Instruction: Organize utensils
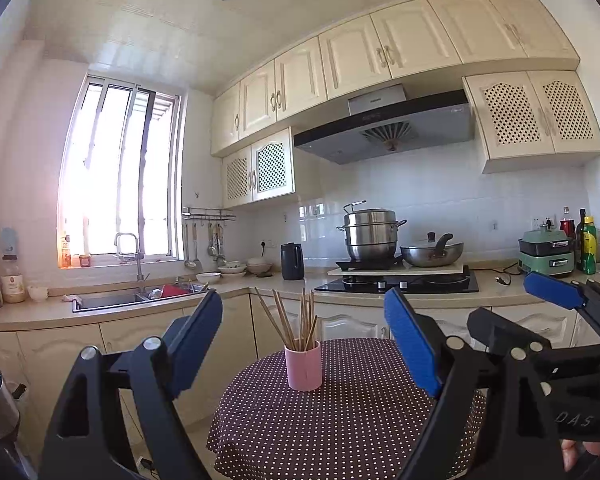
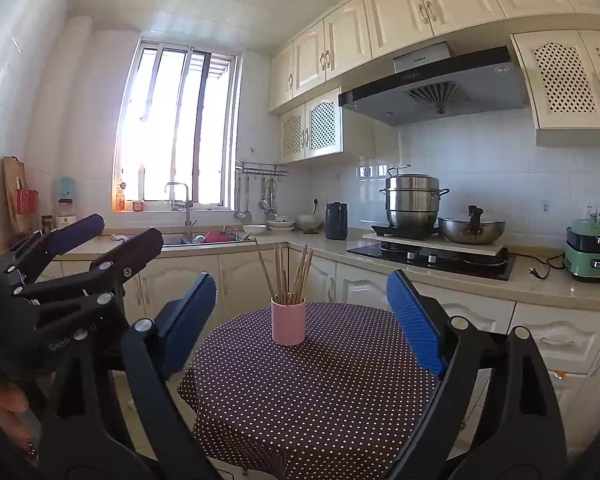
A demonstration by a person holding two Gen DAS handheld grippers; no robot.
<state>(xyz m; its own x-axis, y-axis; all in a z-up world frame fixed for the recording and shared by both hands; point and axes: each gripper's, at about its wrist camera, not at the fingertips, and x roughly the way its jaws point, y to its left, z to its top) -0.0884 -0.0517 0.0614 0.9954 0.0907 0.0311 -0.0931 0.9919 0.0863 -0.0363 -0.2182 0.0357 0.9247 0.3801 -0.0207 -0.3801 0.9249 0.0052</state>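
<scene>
Centrally, smooth pink cylindrical cup (image 1: 303,366) bristling thin wooden chopsticks (image 1: 296,320) on polka-dot cloth (image 1: 340,420); both jaws spread, empty

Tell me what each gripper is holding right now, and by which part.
Nothing is held. The left gripper and right gripper both stand open, short of the pink cup of chopsticks on the table.

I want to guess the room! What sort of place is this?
A home kitchen, most likely: there is a sink under the window, pots on a stove, and cupboards along the wall.
</scene>
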